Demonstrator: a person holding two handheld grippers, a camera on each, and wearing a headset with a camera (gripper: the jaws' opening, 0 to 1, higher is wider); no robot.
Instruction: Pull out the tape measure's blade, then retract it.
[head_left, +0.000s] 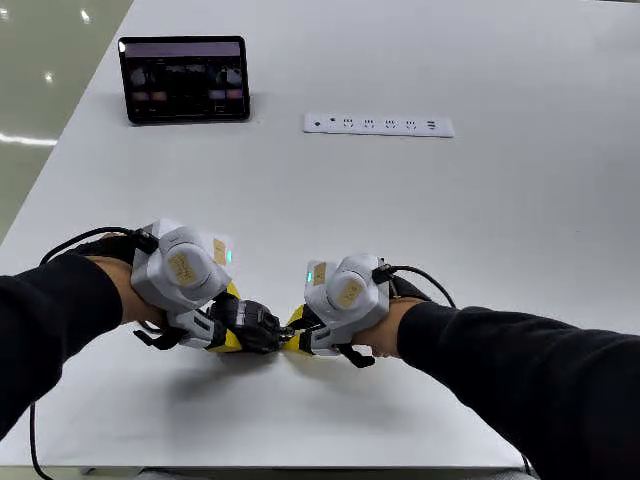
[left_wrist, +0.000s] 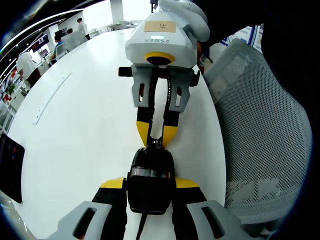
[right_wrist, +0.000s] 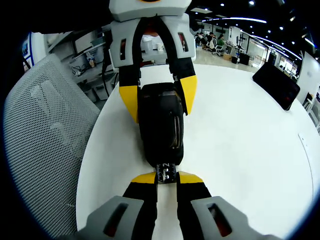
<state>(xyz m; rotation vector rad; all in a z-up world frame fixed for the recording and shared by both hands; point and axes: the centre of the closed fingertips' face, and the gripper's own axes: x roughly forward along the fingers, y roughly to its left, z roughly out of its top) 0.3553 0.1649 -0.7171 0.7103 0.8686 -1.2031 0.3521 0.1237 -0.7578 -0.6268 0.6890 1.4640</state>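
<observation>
A black tape measure (head_left: 252, 324) lies low over the white table (head_left: 420, 220), held between the two grippers. My left gripper (left_wrist: 150, 184) is shut on its case (left_wrist: 151, 176), yellow pads on both sides. In the right gripper view the case (right_wrist: 160, 125) points toward me, and a short stub of blade (right_wrist: 165, 173) with printed marks sticks out. My right gripper (right_wrist: 165, 178) is shut on that blade end. The right gripper (head_left: 296, 330) faces the left gripper (head_left: 232, 325) almost tip to tip in the head view.
A dark tablet (head_left: 185, 78) stands at the far left of the table and a white power strip (head_left: 378, 124) lies at the far middle. A grey mesh chair (left_wrist: 265, 150) sits close by the table's near edge. People sit at desks in the background.
</observation>
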